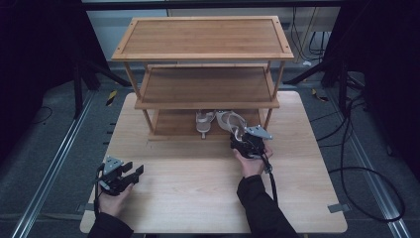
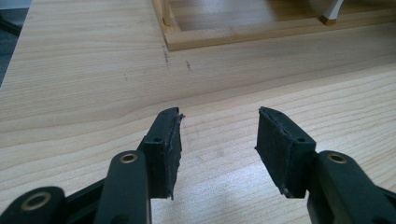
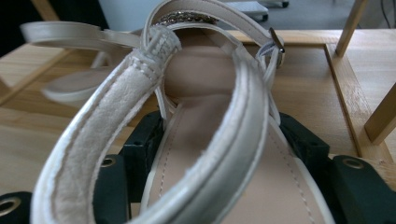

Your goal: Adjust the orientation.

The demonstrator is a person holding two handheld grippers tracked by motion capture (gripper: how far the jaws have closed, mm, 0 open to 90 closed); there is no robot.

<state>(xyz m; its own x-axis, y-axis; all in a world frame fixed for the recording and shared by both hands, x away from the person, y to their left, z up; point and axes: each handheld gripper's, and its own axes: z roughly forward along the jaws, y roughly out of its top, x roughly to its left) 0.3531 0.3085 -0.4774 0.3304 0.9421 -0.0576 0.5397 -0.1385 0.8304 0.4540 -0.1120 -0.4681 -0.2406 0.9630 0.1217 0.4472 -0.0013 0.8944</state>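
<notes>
A cream strappy sandal (image 3: 210, 140) lies heel-first between my right gripper's (image 3: 219, 149) black fingers (image 3: 142, 144), which are shut on its sole. In the high view this sandal (image 1: 231, 122) sticks out from the front of the bottom shelf of a three-tier wooden shoe rack (image 1: 203, 37), with the right gripper (image 1: 241, 141) just before it. Its twin sandal (image 1: 203, 122) rests on the bottom shelf to the left. My left gripper (image 1: 134, 174) hovers low over the table's front left, jaws open and nothing between them (image 2: 217, 140).
The light wooden table (image 1: 198, 193) carries the rack at its far half. The rack's bottom frame (image 2: 243, 35) lies ahead of the left gripper. Cables (image 1: 346, 163) trail on the floor to the right, and metal rails run along both sides.
</notes>
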